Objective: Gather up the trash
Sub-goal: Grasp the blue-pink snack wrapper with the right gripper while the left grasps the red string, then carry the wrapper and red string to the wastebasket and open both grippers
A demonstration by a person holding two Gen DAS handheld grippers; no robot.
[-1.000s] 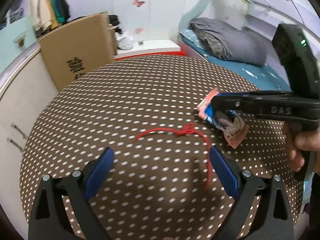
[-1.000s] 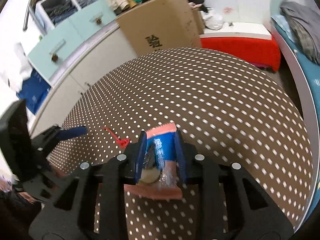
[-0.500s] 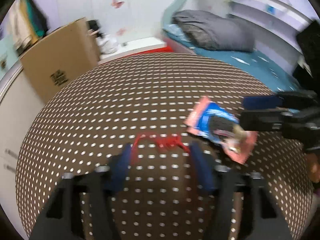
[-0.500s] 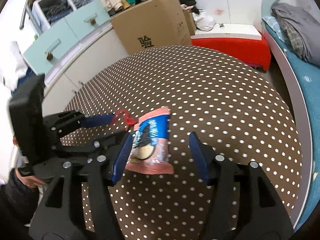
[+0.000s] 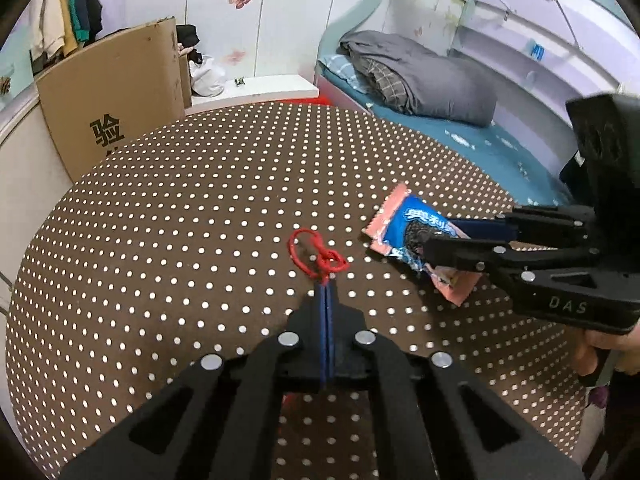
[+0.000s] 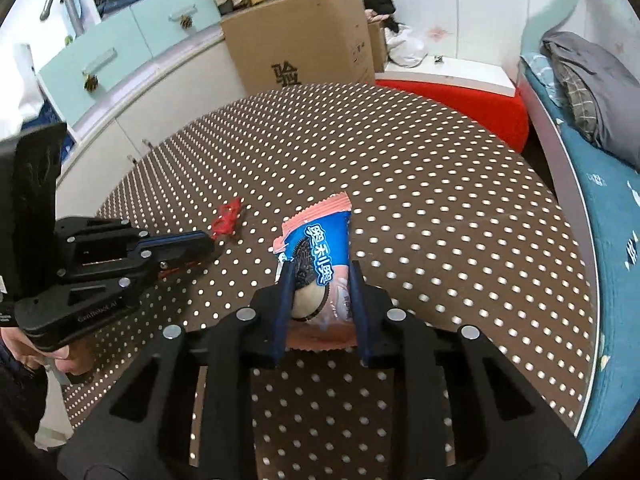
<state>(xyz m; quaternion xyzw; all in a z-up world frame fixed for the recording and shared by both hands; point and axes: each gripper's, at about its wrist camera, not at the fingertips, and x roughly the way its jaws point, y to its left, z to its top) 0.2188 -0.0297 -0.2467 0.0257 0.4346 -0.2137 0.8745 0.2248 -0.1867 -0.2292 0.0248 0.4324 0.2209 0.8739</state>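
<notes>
A knotted red string (image 5: 318, 256) lies on the brown dotted tablecloth (image 5: 200, 208); my left gripper (image 5: 326, 286) is shut on its near end. The string also shows in the right wrist view (image 6: 227, 218), at the left gripper's tips (image 6: 210, 242). A blue and pink cookie wrapper (image 6: 320, 256) lies flat on the table between the fingers of my right gripper (image 6: 320, 276), which stand close at its two sides without clearly pinching it. In the left wrist view the wrapper (image 5: 408, 228) lies right of the string, with the right gripper (image 5: 440, 240) over it.
A round table with a brown white-dotted cloth. Behind it stand a large cardboard box (image 5: 108, 96), a white and red bench (image 5: 256, 88) and pale cabinets (image 6: 132, 40). A bed with a grey blanket (image 5: 420, 76) runs along the right side.
My left gripper has closed on the red string's end. My right gripper opened, dropped the wrapper flat on the table, and its fingers have now narrowed around it again.
</notes>
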